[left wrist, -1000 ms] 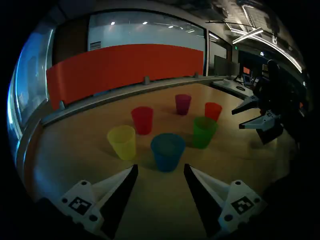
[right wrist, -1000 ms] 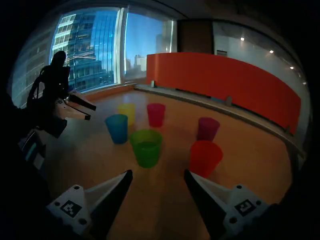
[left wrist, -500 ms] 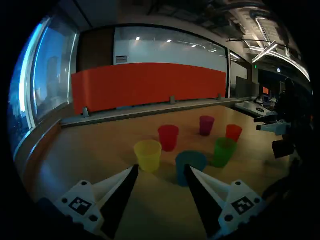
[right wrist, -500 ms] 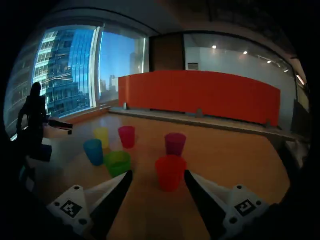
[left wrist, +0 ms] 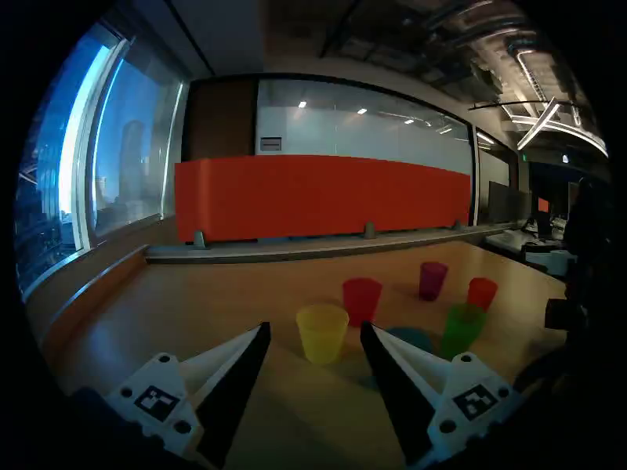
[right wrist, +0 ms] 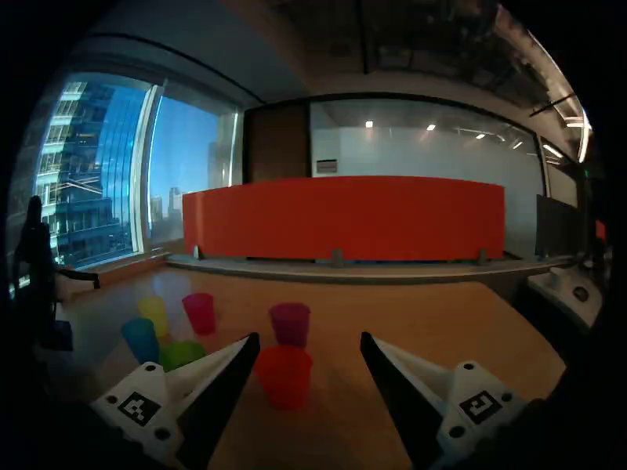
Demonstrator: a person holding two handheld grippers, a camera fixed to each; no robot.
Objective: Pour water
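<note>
With the left gripper (left wrist: 313, 324) and right gripper (right wrist: 309, 337) spread apart and empty, the yellow cup (left wrist: 322, 334) and orange-red cup (right wrist: 283, 377) are judged light, thin-walled and best pinched gently mid-wall.

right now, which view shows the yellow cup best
The left gripper view: the yellow cup stands whole, near and central, rim and wall clear. The right gripper view shows it small and dim at the far left, just beyond the blue cup.

Left gripper (left wrist: 314, 326) on my feed: white wedge fingers (left wrist: 223, 364), black inner faces, square tags (left wrist: 154, 401) and dark screws (left wrist: 182, 427) at five and seven o'clock. Same build on my right gripper (right wrist: 309, 337).
</note>
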